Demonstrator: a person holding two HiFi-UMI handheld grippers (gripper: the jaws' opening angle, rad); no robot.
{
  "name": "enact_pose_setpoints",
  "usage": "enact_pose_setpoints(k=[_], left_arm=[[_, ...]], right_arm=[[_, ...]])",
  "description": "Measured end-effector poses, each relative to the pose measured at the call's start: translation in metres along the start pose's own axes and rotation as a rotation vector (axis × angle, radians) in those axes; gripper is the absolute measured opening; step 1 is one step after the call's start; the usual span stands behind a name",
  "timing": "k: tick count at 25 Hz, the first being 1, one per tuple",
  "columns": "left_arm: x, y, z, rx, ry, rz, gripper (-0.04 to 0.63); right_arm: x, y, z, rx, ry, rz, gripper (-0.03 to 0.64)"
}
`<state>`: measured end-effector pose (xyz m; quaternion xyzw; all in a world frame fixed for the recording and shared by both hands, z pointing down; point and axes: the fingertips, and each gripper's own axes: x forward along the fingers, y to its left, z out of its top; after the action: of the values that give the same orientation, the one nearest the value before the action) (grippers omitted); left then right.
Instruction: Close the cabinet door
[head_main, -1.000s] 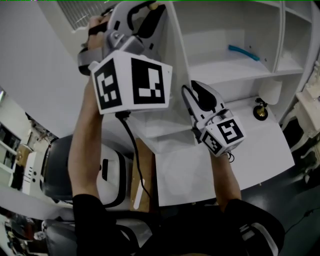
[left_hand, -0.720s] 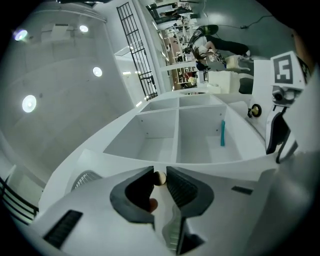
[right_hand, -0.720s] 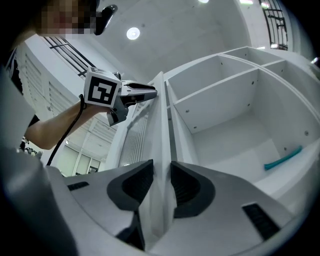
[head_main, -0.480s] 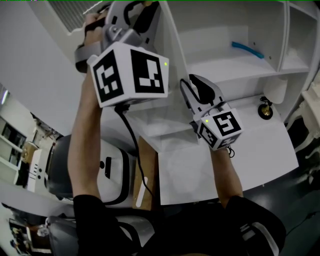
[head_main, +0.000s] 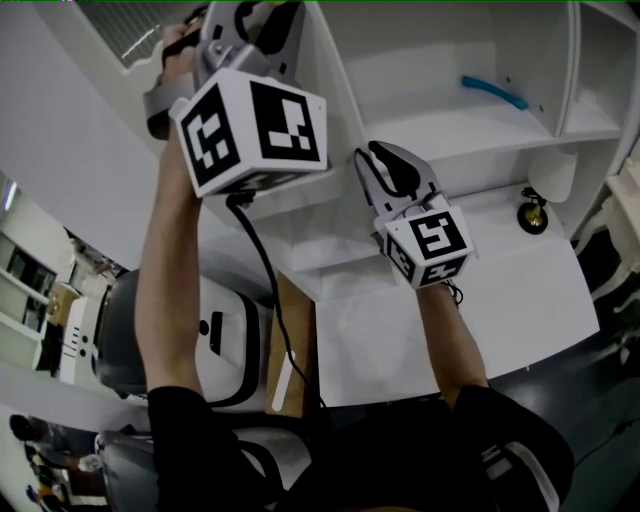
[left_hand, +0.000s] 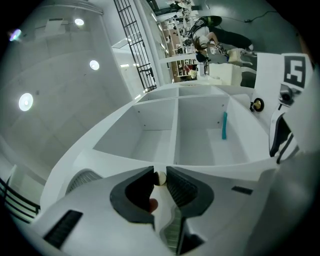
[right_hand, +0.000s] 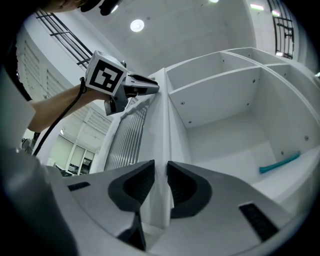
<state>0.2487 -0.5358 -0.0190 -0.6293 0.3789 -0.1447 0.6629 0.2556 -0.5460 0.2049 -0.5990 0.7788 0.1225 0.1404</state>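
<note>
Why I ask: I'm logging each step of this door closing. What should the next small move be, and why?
Probably swing the door toward the cabinet with both grippers together. The left gripper is clamped on the door's knob. The right gripper, whose jaws have just been closing, pinches the door's edge between them. The cabinet stands wide open.

Cabinet door hangs open left of cabinet; knob on door's free edge; curved bar lies on inner shelf; small footed ornament stands on ledge below, further right
</note>
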Motion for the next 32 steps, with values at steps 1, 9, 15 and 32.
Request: enact_pose_setpoints(k=[1, 9, 15, 32], left_arm=[[0.001, 0.0, -0.001, -0.004, 0.003, 0.0, 0.089], [0.005, 0.0, -0.005, -0.019, 0.008, 0.013, 0.087], [0.006, 0.0, -0.005, -0.058, 0.015, 0.013, 0.087], [-0.029, -0.008, -0.022, -0.391, -0.012, 0.15, 0.087]], right_arm=[[0.001, -0.001, -0.001, -0.004, 0.004, -0.001, 0.095], [0.005, -0.002, -0.007, -0.015, 0.014, 0.01, 0.089], [0.006, -0.005, -0.007, 0.008, 0.013, 0.012, 0.089], [0.011, -0.001, -0.007, -0.061, 0.106, 0.016, 0.09]])
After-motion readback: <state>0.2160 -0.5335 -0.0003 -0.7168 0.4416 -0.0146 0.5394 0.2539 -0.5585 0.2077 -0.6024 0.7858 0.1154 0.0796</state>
